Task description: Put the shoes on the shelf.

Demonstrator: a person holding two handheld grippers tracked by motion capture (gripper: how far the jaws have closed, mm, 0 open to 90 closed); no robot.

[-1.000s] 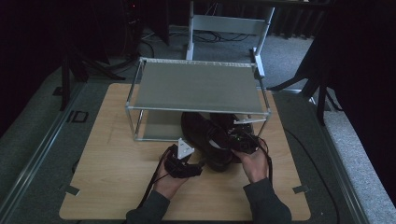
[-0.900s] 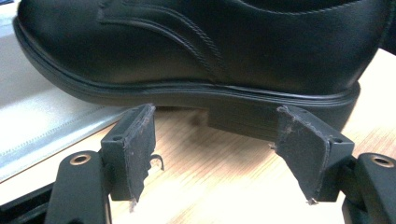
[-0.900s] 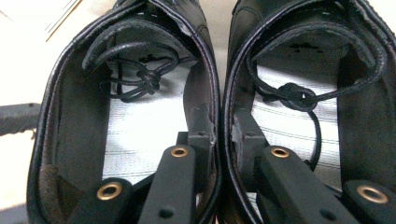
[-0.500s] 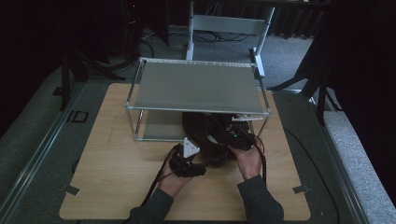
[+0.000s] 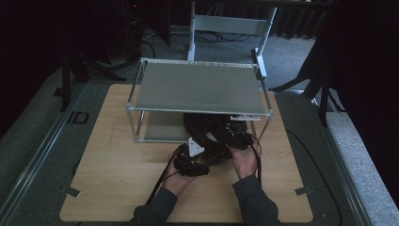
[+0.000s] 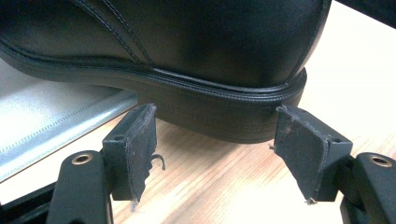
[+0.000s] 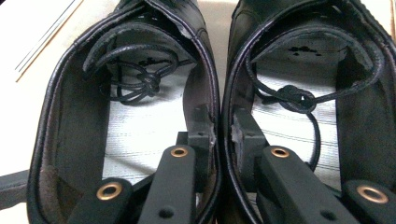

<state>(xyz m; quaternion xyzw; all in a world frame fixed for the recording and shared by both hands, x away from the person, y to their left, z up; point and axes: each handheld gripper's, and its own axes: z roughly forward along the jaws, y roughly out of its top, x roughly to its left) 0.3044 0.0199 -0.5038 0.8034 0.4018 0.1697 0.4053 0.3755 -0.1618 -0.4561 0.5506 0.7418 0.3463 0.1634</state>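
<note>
A pair of black leather lace-up shoes [image 5: 207,134] stands side by side at the front of a metal rack's lower shelf [image 5: 157,131], toes under the top shelf. My right gripper [image 5: 225,135] has one jaw inside each shoe. It [image 7: 220,123] is shut on the two touching inner walls of the left shoe [image 7: 140,121] and right shoe [image 7: 299,130]. My left gripper [image 5: 200,153] sits just in front of the near shoe's heel [image 6: 196,51]. It [image 6: 215,135] is open, its pads clear of the sole, with wood between them.
The rack's grey top shelf [image 5: 197,87] overhangs the shoes' front halves, with thin posts at its corners. The wooden table [image 5: 117,179] stretches out left of and before the hands. A grey chair frame [image 5: 230,23] stands behind the table.
The shoes and both hands have edged a little away from the person, further under the rack's top shelf. The right gripper's grip on the shoes has held.
</note>
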